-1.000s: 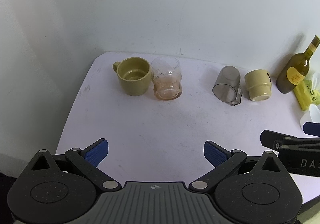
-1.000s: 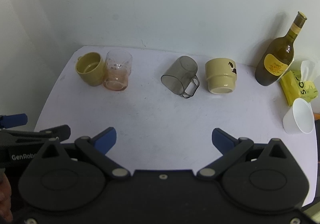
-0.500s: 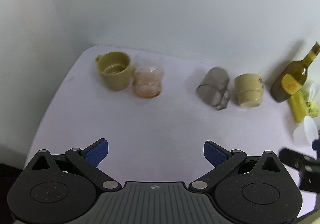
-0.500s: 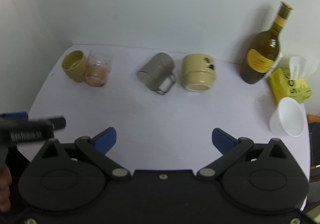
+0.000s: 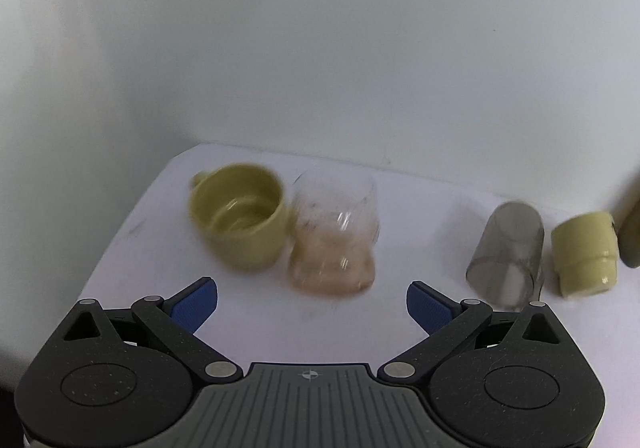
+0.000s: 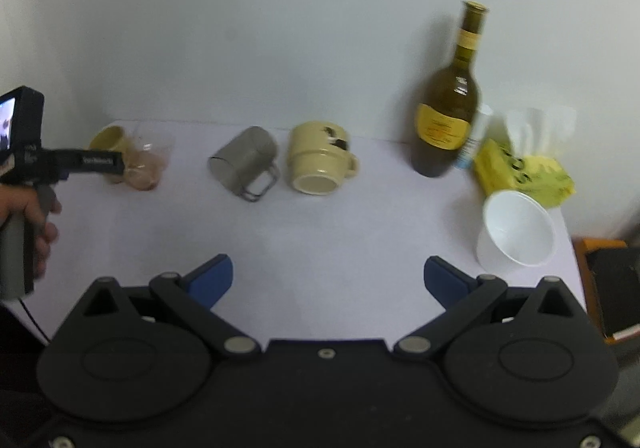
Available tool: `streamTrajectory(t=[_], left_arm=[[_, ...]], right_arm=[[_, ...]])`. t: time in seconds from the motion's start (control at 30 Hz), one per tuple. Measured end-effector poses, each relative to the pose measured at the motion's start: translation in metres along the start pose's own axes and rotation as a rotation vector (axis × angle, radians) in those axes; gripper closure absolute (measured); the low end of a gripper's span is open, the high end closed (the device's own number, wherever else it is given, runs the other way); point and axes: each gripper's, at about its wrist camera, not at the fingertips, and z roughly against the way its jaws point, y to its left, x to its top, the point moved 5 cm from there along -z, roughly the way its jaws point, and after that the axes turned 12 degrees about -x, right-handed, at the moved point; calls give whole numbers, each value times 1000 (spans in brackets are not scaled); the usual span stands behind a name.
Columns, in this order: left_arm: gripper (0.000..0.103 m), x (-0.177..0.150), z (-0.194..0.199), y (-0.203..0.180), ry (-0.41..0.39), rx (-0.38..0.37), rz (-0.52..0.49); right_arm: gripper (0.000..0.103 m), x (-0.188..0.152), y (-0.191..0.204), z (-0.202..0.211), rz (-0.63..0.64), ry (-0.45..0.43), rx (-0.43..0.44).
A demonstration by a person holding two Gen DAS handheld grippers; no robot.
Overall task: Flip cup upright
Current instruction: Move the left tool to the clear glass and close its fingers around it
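No lettering is sharp enough to read: the bottle's (image 6: 448, 108) yellow label, the yellow pack at its 3 o'clock (image 6: 524, 178) and the left gripper's (image 6: 96, 162) white marking are all blurred.

Bystanders on the white desk (image 6: 320, 240)

An olive bottle (image 6: 448, 120) with a yellow label stands at the back right; a yellow tissue pack (image 6: 528, 176) lies beside it, and a white paper cup (image 6: 516, 228) sits upright in front of the pack.
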Motion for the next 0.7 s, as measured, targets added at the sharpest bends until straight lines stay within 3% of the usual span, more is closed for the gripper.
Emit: streamTrajectory(t=[0.13,0.17,0.27,0.33,0.47,0.7], left_arm=[[1,12,-56,-2,123,11,-86],[0,14,-61,-5,87,37,-127],[1,16,-80,-12,83,78,-231],[5,17,-85,-8,100,95,-227],[13,17,-84,-7,108,115,-234],[21,14,-55,-2,80,35,-154]], right_arm=[[0,-1,-21,11,-70,6,-103],[0,-2,-25,12,-109,19,-120],[0,-4,-27,9,-187,43,-129],[0,-7,-23,6,-194,82,-169],[0,-12,-12,11,-178,85,-163],[0,-3,-6,10,-184,84,-196]])
